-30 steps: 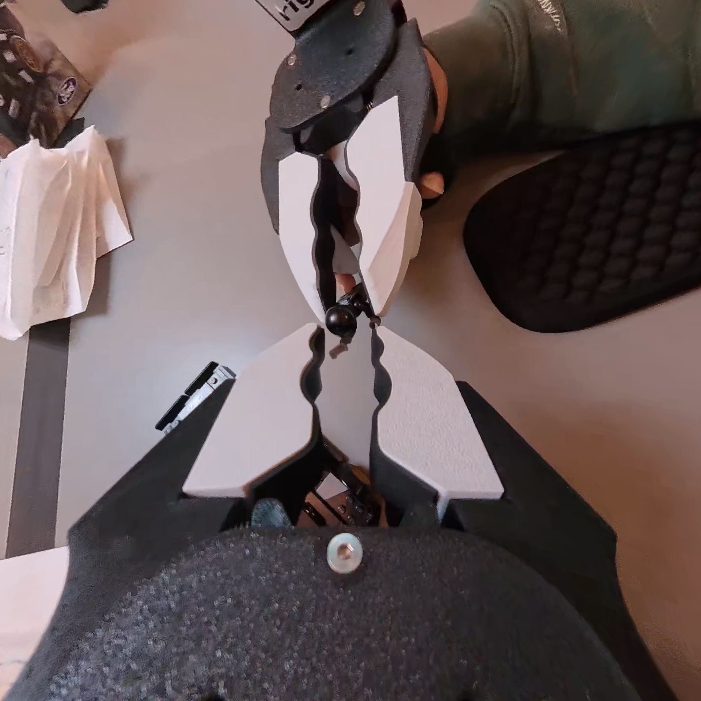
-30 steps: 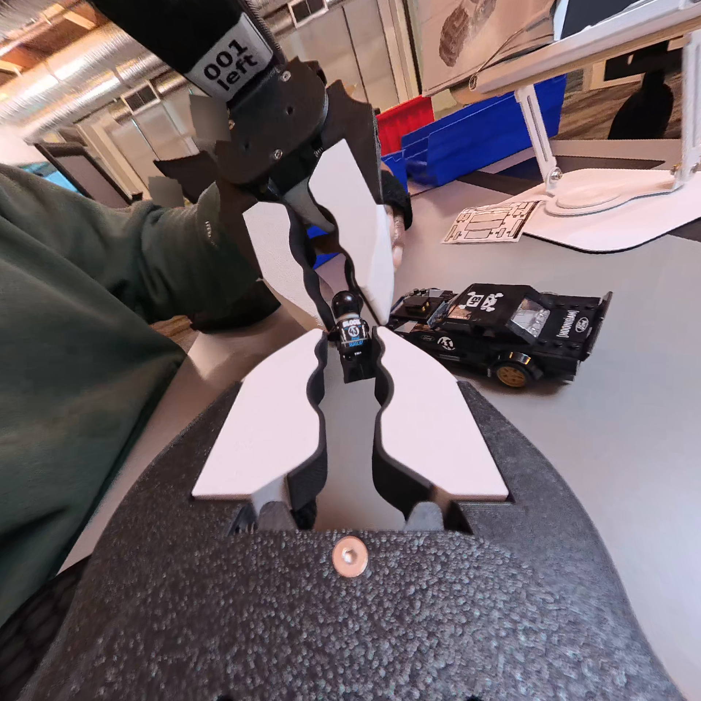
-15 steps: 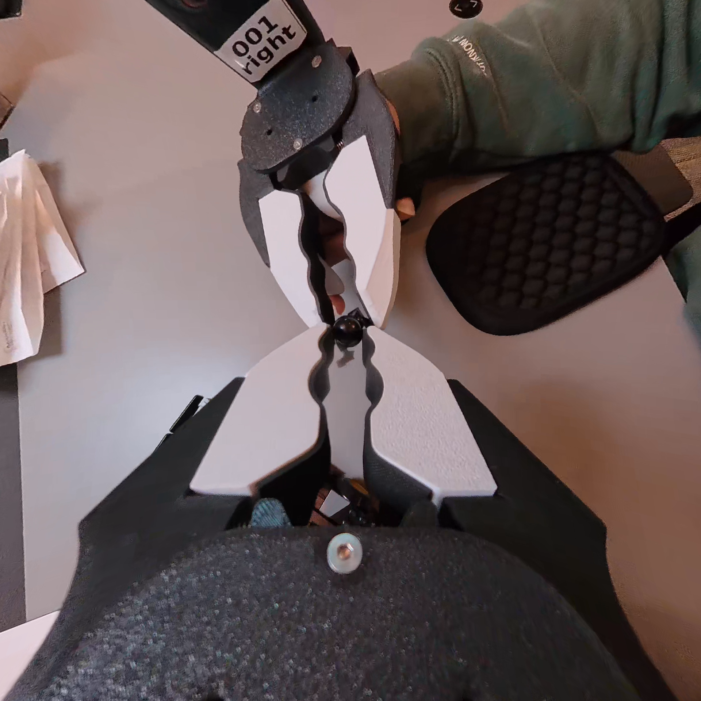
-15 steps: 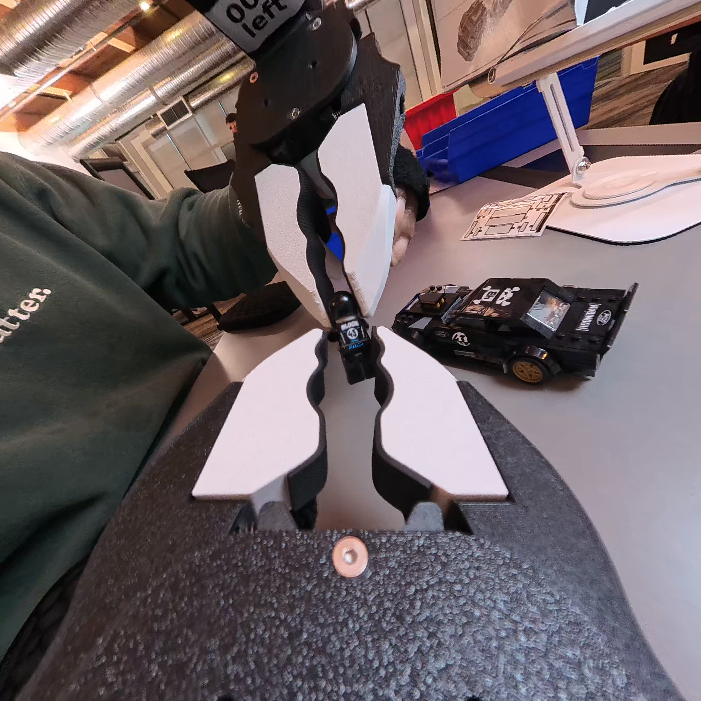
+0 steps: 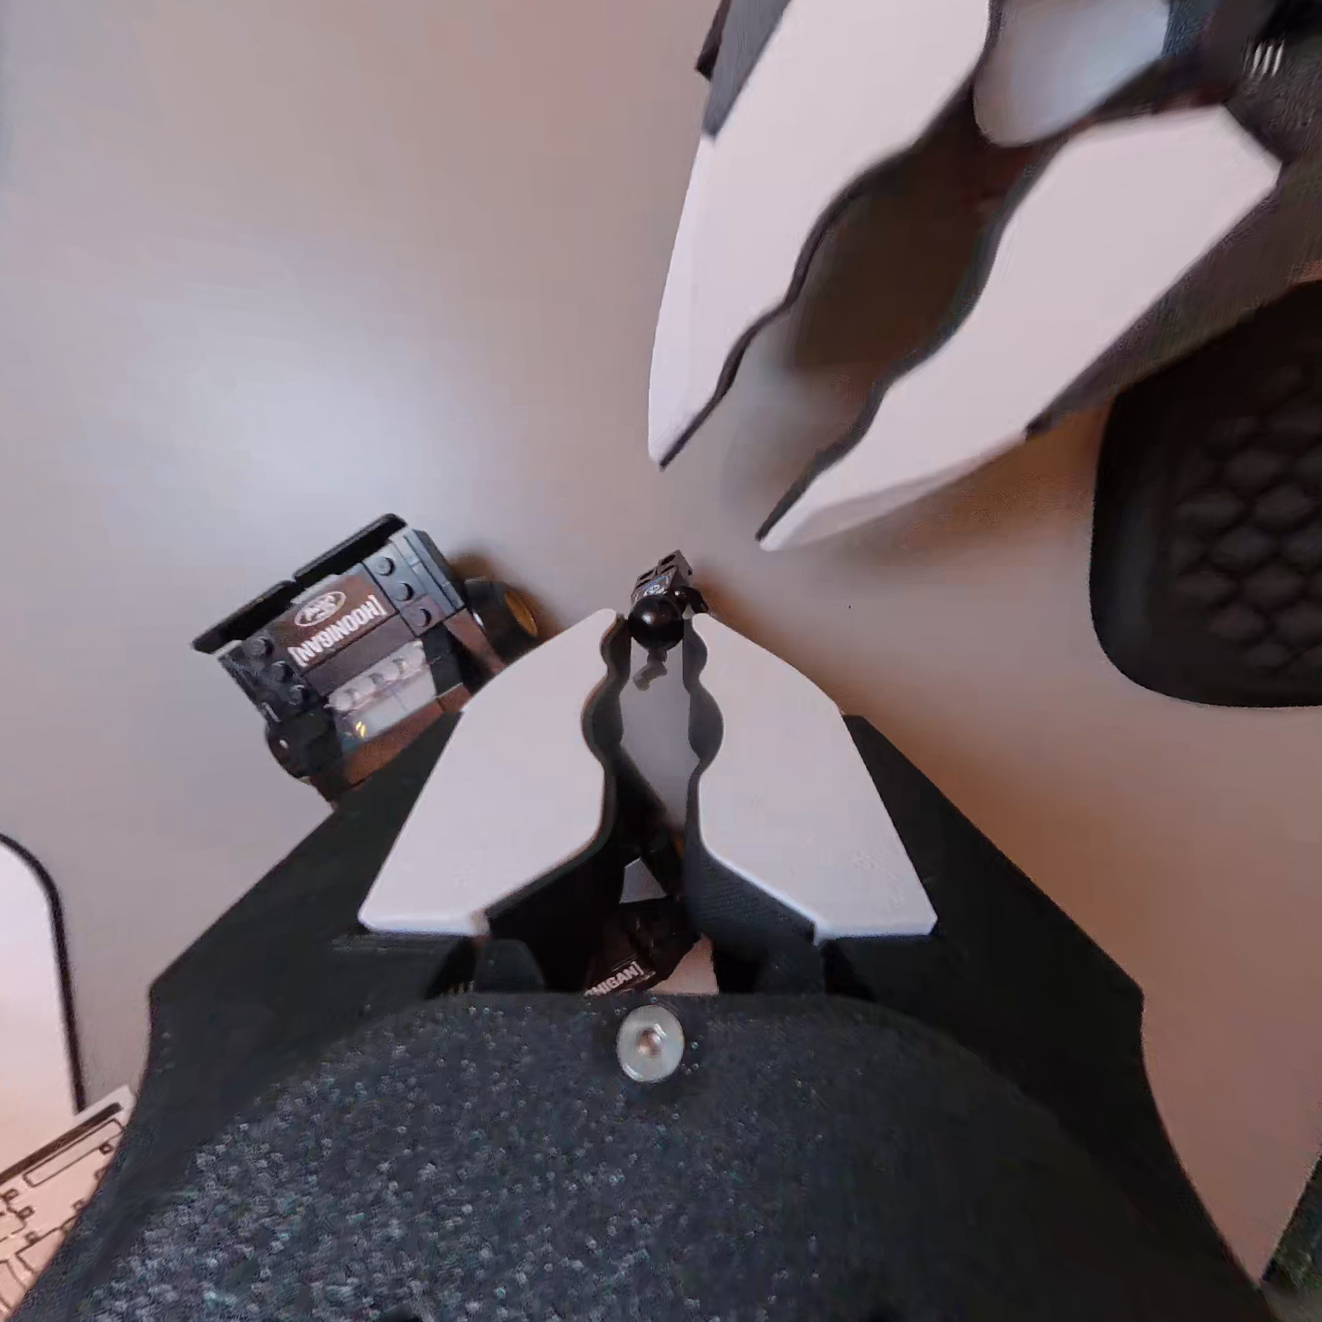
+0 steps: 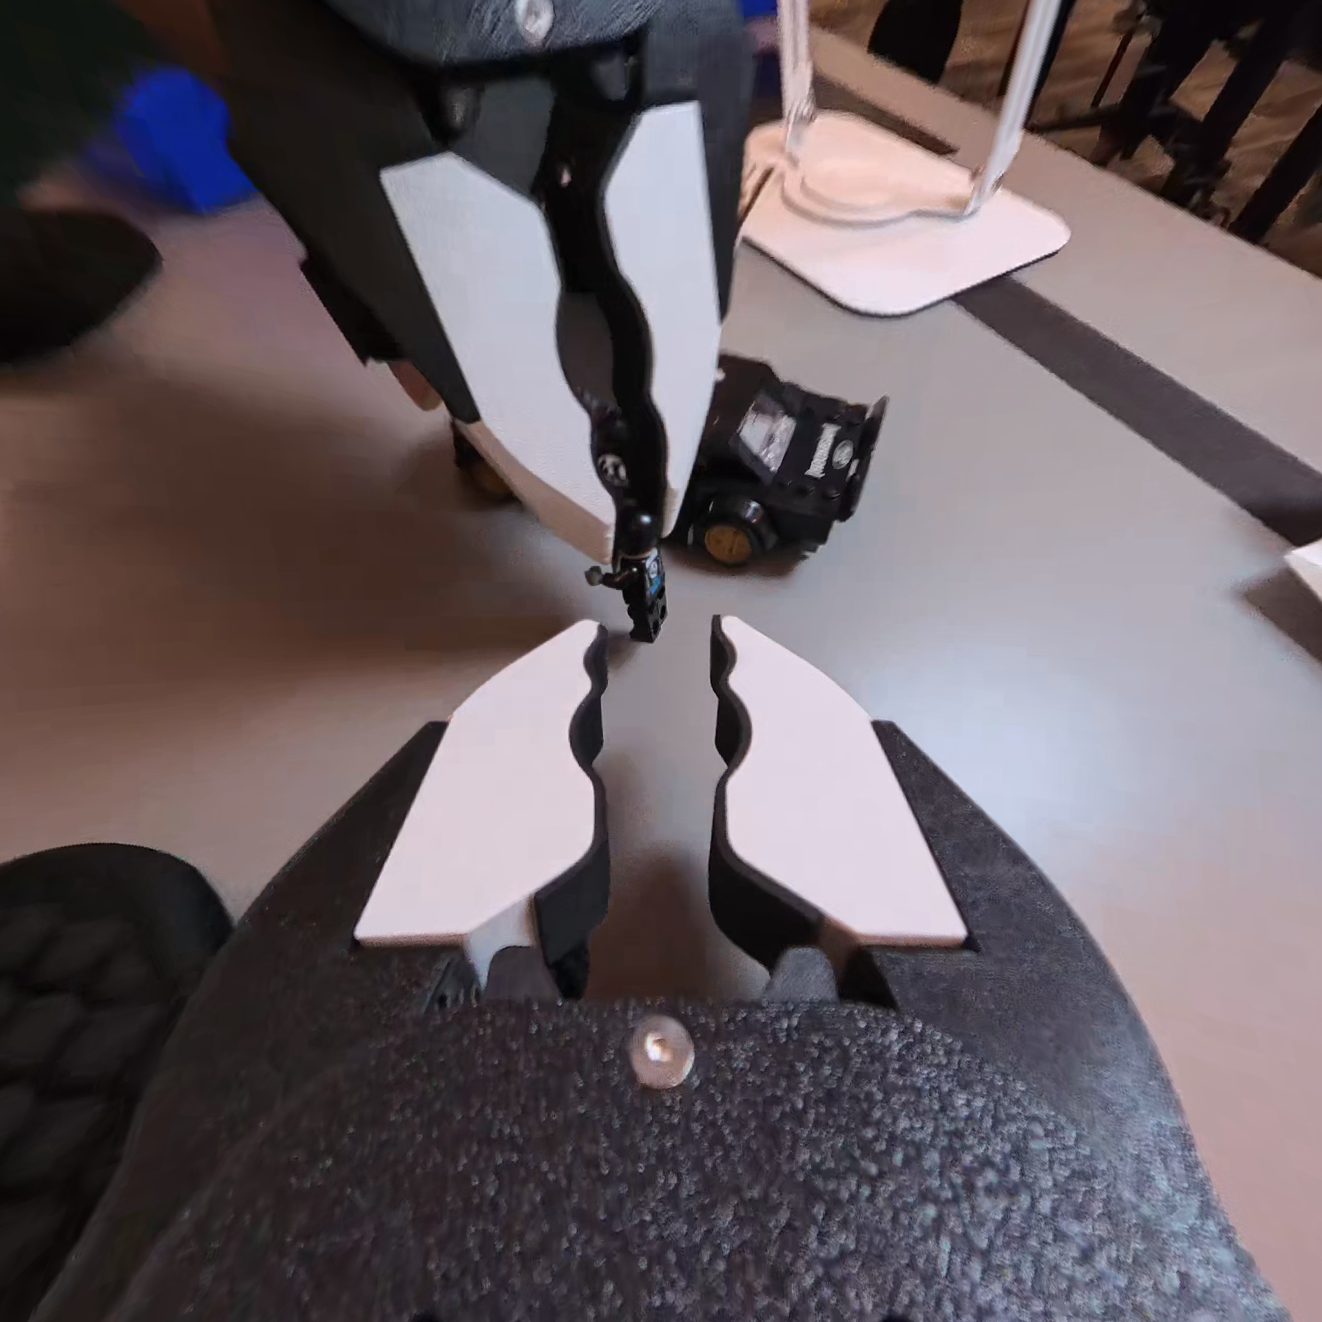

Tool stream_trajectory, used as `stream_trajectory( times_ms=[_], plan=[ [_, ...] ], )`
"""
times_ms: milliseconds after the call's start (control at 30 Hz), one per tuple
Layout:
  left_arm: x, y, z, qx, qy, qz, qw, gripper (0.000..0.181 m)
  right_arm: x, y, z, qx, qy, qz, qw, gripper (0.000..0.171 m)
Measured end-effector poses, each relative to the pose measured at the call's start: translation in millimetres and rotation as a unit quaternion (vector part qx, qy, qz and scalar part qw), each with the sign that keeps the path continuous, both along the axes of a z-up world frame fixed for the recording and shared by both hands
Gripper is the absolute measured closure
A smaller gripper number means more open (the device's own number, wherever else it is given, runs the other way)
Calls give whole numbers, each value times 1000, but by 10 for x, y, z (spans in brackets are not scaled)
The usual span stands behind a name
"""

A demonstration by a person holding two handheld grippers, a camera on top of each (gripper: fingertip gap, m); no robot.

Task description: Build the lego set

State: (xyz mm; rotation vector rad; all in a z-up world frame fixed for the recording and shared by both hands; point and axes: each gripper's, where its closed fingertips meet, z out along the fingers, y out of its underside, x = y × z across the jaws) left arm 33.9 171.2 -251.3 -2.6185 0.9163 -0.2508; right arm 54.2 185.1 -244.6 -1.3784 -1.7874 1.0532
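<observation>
A black minifigure [image 6: 642, 572] hangs upright by its head from my left gripper [image 6: 639, 528], which is shut on it from above. Its feet are at or just above the grey table [image 6: 1001, 644]; I cannot tell if they touch. In the left wrist view the figure [image 5: 659, 604] sticks out past my left gripper [image 5: 654, 629]. My right gripper [image 6: 658, 628] is open and empty, its tips just short of the figure's feet. It also shows in the left wrist view [image 5: 715, 501], up right. The built black car [image 6: 783, 468] stands just behind the figure and shows in the left wrist view [image 5: 343, 658].
A white stand base [image 6: 908, 236] sits at the back right. A black mesh pad [image 5: 1216, 544] lies to the side and also shows in the right wrist view [image 6: 79, 1001]. A sticker sheet [image 5: 50, 1173] lies at the lower left. A dark strip [image 6: 1144, 400] crosses the table. Both grippers' tips are close together, under 4 cm apart.
My right gripper has let go of the minifigure, opened and drawn back. My left gripper, still shut on the figure's head, has carried it down next to the car.
</observation>
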Motion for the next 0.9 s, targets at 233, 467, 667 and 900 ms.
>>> stream_trajectory(
  times_ms=[233,467,667,900],
  plan=[
    [54,10,-83,-19,-15,20,1000,167,-151,-40,-252,100,-46,-27,994,149],
    [69,80,-74,-22,-14,25,999,167,-175,-20,-316,117,-67,-49,990,161],
    [-138,-28,380,137,-95,54,984,157,-160,5,-314,105,-70,-51,991,164],
    [-861,-790,422,234,-89,131,959,155,-181,125,-343,84,-105,-67,989,163]
  ],
)
